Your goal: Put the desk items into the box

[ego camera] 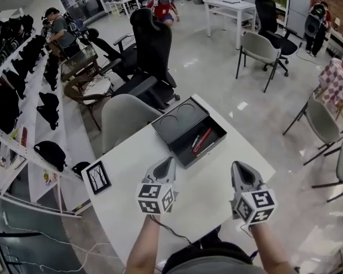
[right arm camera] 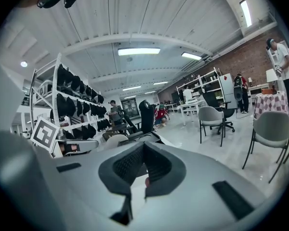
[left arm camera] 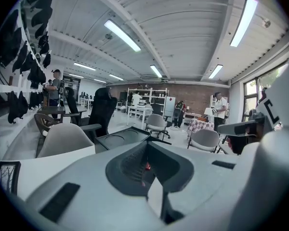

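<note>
Indoors, left hand-held gripper [ego camera: 170,160] and right hand-held gripper [ego camera: 238,165], jaws together, hover above white table [ego camera: 206,194].

black box [ego camera: 177,121]; red pen [ego camera: 203,140]; white table [ego camera: 217,170]; black frame [ego camera: 97,177], bare-tree pattern; red-white checked cloth [ego camera: 334,84]

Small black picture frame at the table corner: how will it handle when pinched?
The frame looks thin and rigid, so probably light and easy to pinch by an edge. Sitting near the table edge, a push might slide it off.
</note>
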A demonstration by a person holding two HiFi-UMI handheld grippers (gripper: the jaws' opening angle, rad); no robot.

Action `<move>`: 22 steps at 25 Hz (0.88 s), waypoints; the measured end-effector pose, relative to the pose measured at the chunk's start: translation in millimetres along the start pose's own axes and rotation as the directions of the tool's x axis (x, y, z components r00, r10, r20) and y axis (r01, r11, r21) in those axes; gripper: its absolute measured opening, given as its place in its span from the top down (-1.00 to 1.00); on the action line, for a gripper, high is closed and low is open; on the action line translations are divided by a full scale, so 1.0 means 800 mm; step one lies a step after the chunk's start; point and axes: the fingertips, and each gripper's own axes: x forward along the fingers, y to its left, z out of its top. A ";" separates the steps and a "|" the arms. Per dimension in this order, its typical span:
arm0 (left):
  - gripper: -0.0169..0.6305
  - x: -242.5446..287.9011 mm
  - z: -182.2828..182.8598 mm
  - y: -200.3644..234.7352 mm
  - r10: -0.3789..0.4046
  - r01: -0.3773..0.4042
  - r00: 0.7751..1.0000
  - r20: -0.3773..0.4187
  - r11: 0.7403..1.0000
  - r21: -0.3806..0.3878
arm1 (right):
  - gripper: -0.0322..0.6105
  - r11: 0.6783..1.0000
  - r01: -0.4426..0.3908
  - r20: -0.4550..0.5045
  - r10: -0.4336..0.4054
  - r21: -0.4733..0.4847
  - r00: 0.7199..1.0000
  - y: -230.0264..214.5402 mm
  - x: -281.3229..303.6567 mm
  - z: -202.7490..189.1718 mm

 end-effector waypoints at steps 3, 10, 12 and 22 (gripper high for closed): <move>0.92 0.001 0.001 0.000 -0.002 0.002 1.000 0.004 1.000 -0.004 | 0.89 1.000 -0.006 -0.005 0.006 -0.007 1.000 0.002 0.003 -0.001; 0.92 0.002 0.008 0.003 0.005 -0.005 1.000 0.005 1.000 -0.010 | 0.89 1.000 -0.010 -0.004 0.010 -0.004 1.000 0.004 0.004 0.000; 0.92 0.003 0.008 0.005 0.006 -0.006 1.000 0.006 1.000 -0.004 | 0.89 1.000 -0.010 -0.002 0.010 -0.005 1.000 0.004 0.004 0.000; 0.92 0.001 0.010 0.002 0.011 -0.011 1.000 0.011 1.000 -0.016 | 0.89 1.000 -0.005 0.007 0.005 -0.004 1.000 0.003 0.000 0.003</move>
